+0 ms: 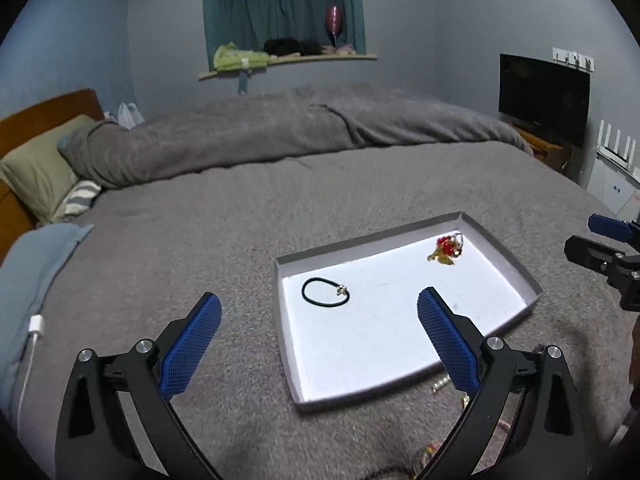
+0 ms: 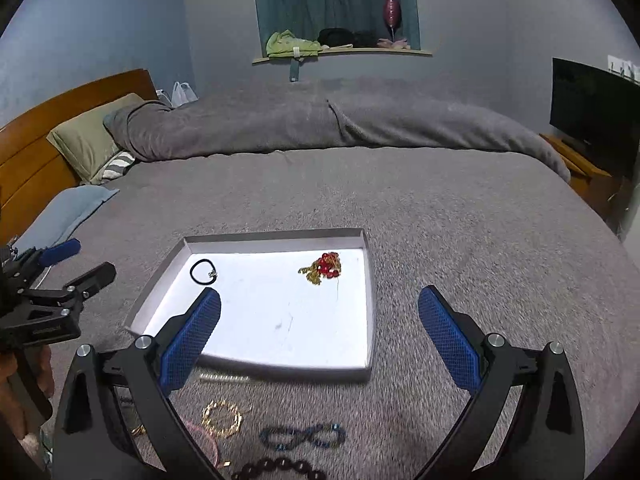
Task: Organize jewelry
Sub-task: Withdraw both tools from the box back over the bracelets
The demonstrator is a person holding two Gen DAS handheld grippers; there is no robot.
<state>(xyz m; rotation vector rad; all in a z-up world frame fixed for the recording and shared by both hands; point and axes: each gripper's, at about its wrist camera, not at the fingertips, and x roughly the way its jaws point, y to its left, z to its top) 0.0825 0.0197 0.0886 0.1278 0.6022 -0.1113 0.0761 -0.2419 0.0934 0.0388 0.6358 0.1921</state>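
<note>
A shallow white tray [image 1: 532,298] [image 2: 370,320] lies on the grey bed cover. Inside it rest a black hair band with a small charm [image 1: 325,292] [image 2: 203,271] and a heap of red beads with gold chain [image 1: 448,249] [image 2: 325,267]. Loose pieces lie on the cover in front of the tray: a gold bracelet [image 2: 222,418], a blue bead bracelet [image 2: 302,437], a dark bead bracelet [image 2: 280,470], a pink band [image 2: 208,442]. My left gripper [image 1: 319,314] hovers open above the tray's near left corner, holding nothing. My right gripper [image 2: 319,312] hovers open above the tray's near edge, holding nothing.
The bed [image 1: 280,208] spreads wide around the tray, with a rolled grey duvet [image 2: 320,124] behind, pillows [image 1: 44,168] and a wooden headboard [image 2: 48,128] at the left. A television [image 1: 544,98] stands at the right. A white charging cable [image 1: 32,344] lies at the left.
</note>
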